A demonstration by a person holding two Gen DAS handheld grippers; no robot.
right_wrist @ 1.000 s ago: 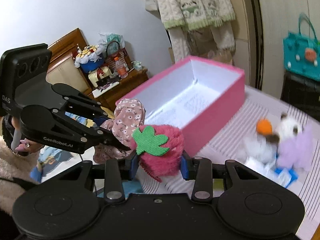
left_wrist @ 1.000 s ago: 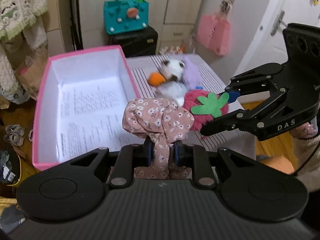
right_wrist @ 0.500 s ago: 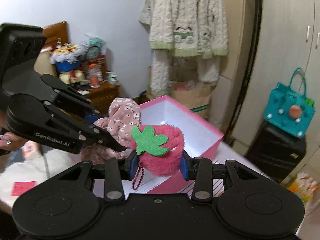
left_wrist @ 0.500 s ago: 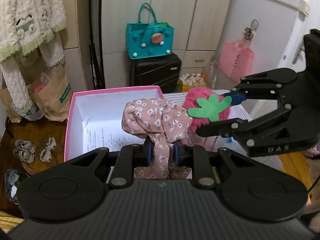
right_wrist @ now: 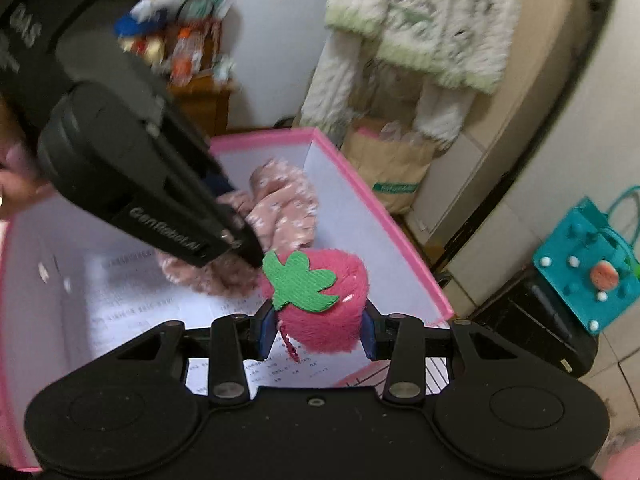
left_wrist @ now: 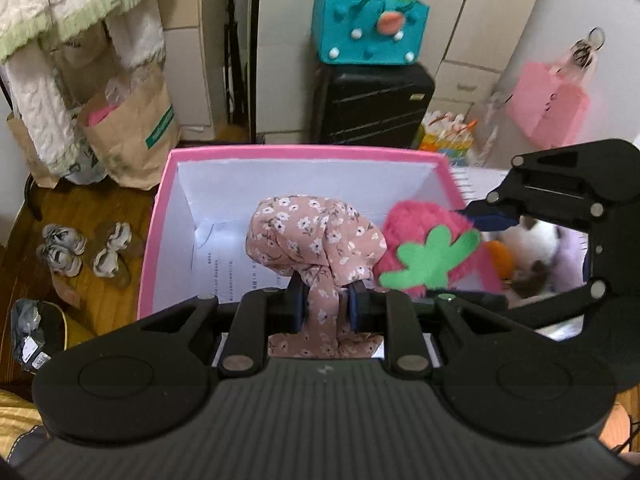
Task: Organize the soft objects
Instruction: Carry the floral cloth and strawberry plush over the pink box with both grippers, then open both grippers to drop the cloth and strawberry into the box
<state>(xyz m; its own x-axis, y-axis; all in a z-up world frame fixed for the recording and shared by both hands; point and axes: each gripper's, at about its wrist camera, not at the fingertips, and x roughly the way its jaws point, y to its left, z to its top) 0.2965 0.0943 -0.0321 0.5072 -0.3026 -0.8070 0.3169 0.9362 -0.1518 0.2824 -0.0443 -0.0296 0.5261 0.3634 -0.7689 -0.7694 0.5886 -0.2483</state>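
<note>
The left gripper [left_wrist: 323,300] has its fingers clamped tight on the cloth [left_wrist: 316,240] by a thin neck, mid-frame above the box [left_wrist: 160,216]. The right gripper [right_wrist: 318,330] pinches the strawberry [right_wrist: 320,300] across its plush middle, low centre. Both look light and squashy; waist grips should suit them, and neither seems fragile.

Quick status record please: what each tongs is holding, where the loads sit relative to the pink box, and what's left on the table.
left tongs: shut on floral fabric bundle
right tongs: shut on plush strawberry
pink box: open, white inside, printed paper on its floor
load position: both held above the box interior, side by side, not yet released
left on table: plush toys, blurred, beyond the box's right wall
</note>
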